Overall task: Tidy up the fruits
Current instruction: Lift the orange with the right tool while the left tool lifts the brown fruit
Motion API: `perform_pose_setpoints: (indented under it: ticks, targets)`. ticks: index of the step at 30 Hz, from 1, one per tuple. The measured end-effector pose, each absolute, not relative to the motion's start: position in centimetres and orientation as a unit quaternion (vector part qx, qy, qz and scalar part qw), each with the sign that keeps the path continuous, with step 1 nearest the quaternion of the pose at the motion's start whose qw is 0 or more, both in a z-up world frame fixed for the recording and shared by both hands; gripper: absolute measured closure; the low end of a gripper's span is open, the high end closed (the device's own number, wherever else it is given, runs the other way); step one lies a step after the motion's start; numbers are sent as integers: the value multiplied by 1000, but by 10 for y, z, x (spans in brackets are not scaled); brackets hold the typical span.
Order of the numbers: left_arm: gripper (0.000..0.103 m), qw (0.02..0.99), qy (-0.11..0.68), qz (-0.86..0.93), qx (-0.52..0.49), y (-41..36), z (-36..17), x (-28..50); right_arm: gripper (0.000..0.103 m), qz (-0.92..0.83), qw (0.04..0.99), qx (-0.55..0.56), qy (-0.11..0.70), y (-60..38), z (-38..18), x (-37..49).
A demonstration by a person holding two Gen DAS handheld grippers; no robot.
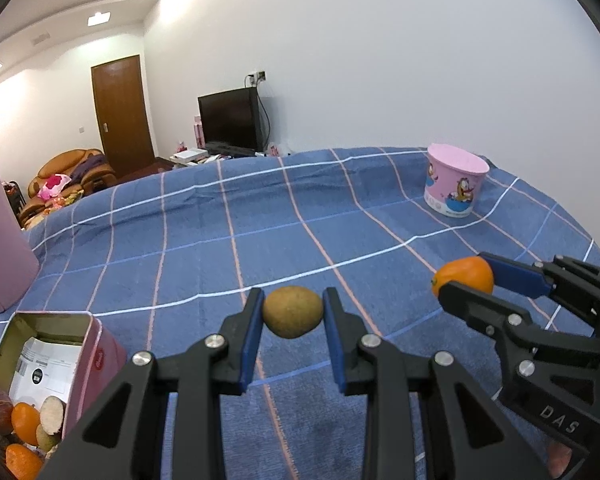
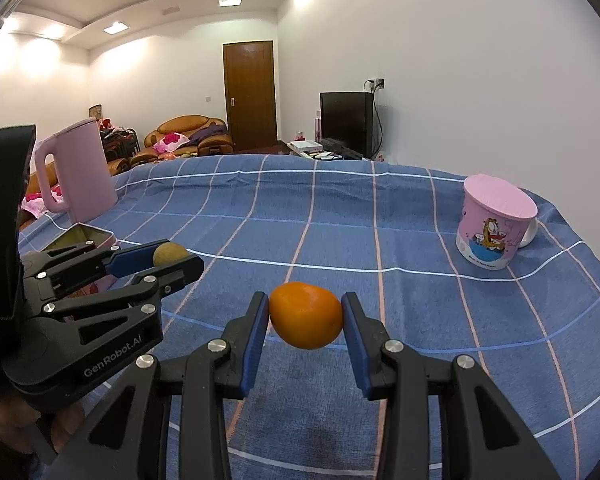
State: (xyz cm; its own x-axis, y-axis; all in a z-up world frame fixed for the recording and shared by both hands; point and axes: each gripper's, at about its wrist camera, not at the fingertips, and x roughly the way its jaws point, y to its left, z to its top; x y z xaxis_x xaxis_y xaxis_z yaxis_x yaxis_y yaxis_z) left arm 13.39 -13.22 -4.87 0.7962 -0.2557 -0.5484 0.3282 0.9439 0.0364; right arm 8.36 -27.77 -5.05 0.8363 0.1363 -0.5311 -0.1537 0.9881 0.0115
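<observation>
My left gripper is shut on a brown-green kiwi, held above the blue checked cloth. To its right, my right gripper grips an orange. In the right wrist view the right gripper is shut on that orange, pads pressing both sides, and the left gripper with the kiwi shows at the left. An open pink tin at the lower left has a paper inside, with oranges and other fruits piled at its front.
A pink cartoon cup with a lid stands at the far right of the cloth, seen again as the cup. A pink kettle stands at the far left. A hand holds the left gripper. Beyond the table are a TV, a door and a sofa.
</observation>
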Motion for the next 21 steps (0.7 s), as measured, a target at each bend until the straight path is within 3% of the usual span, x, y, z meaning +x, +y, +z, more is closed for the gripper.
perform_pose_setpoints:
  ticks: [21]
  targets:
    - [72,958,238,-143,66,-128,-41,119,63,74,968,-19,238,-278,-43,71]
